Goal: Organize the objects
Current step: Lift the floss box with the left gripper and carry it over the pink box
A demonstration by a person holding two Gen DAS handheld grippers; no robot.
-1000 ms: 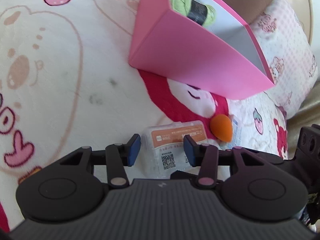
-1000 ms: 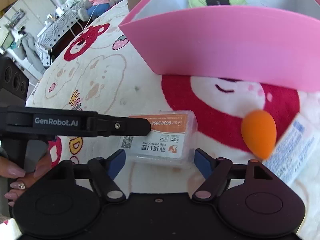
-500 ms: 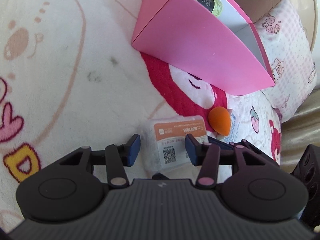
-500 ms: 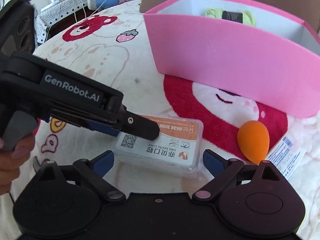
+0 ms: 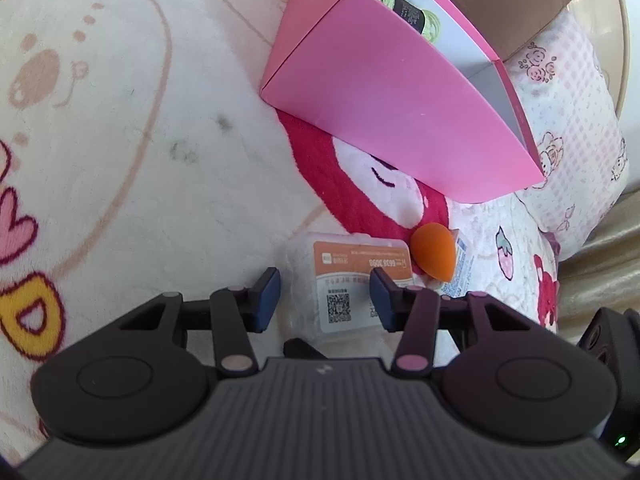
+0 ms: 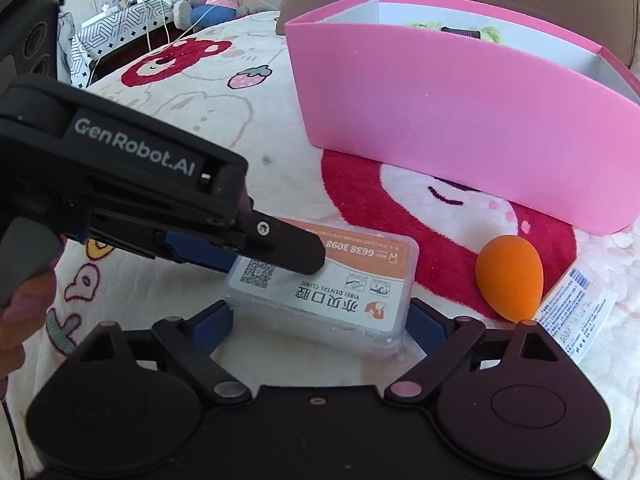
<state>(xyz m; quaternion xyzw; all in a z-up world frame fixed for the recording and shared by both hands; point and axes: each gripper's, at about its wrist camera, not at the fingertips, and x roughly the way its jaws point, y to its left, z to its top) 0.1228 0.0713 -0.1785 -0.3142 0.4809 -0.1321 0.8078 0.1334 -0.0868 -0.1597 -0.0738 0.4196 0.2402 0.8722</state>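
Now the right tool (image 6: 320,320), spread wide, is straddling the dental clinic box (image 6: 324,292); next, pinching it for the pink box (image 6: 460,128).

1. Right gripper (image 6: 320,322): jaws spread wide, just opened further, flanking the clear plastic box (image 6: 324,296).
2. Left gripper (image 6: 296,256): finger over the box's left end.
3. Orange sponge (image 6: 509,277): ahead-right.
4. Pink box (image 6: 440,120): farther ahead.
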